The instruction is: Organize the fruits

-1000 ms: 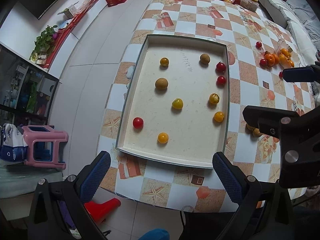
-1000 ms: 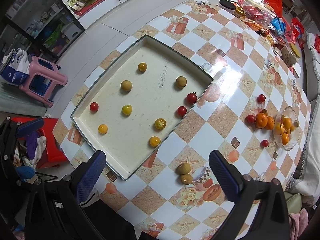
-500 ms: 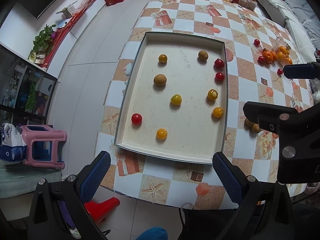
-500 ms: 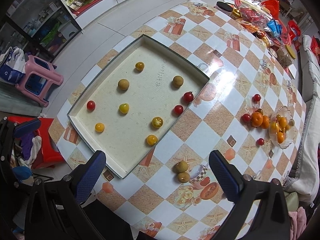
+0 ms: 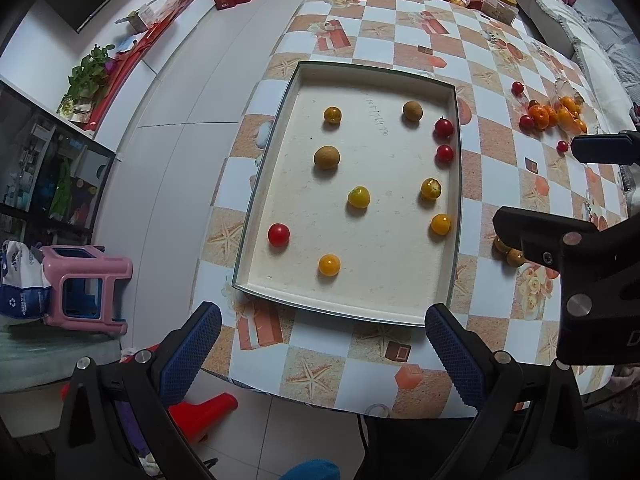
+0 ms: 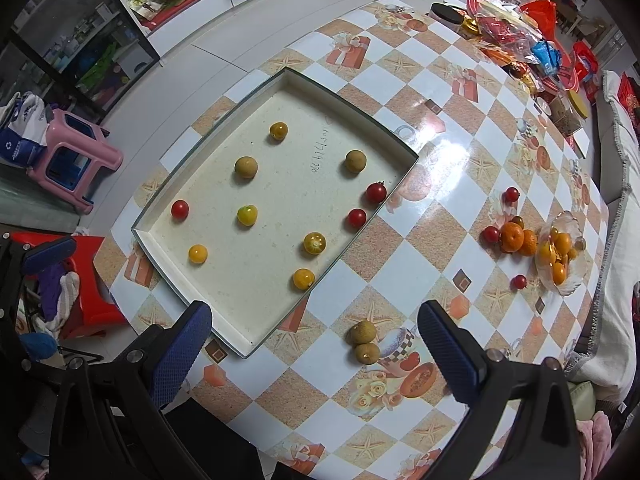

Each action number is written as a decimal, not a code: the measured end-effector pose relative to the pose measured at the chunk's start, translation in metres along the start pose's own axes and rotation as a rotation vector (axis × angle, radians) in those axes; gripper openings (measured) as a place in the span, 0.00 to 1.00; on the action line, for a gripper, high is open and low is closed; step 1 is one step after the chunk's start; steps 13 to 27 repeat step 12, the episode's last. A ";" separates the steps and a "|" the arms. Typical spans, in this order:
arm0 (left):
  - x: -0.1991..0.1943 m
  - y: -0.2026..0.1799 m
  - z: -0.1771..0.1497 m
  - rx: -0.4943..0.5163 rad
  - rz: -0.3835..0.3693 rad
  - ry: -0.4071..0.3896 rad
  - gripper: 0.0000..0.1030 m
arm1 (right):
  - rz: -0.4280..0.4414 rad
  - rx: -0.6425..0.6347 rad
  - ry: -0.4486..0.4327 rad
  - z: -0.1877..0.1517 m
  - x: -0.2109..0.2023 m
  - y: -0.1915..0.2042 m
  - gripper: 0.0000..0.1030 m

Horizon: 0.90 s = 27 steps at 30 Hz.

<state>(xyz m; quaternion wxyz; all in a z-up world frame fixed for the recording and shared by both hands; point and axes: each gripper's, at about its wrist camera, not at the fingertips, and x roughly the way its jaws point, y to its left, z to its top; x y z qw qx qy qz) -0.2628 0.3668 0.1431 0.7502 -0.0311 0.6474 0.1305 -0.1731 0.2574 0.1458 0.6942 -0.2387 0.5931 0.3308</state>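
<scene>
Fruits in tray (image 5: 450,240): nine round pieces spread apart ahead of left gripper (image 5: 322,354); red, yellow and brown mixed.
Brown pair (image 6: 363,342): touching, on table (image 6: 404,268) between right gripper (image 6: 314,346) fingers, just ahead.
Orange pile (image 6: 518,237): far ahead-right by glass dish (image 6: 576,276); red ones scattered near.
Left gripper: spread wide, empty, hovering over near tray edge.
Right gripper: spread wide, empty.
Risk: round fruit likely to roll off pads or nudge neighbour; touching pair hard to separate; tray wall may block descent beside edge fruits.
</scene>
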 end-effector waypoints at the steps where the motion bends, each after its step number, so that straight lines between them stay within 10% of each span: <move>1: 0.000 0.000 0.000 0.000 -0.001 0.001 1.00 | 0.000 0.000 0.000 0.000 0.000 0.000 1.00; 27: -0.002 0.001 0.001 -0.002 -0.023 -0.015 1.00 | -0.018 0.019 -0.006 0.002 -0.001 -0.001 1.00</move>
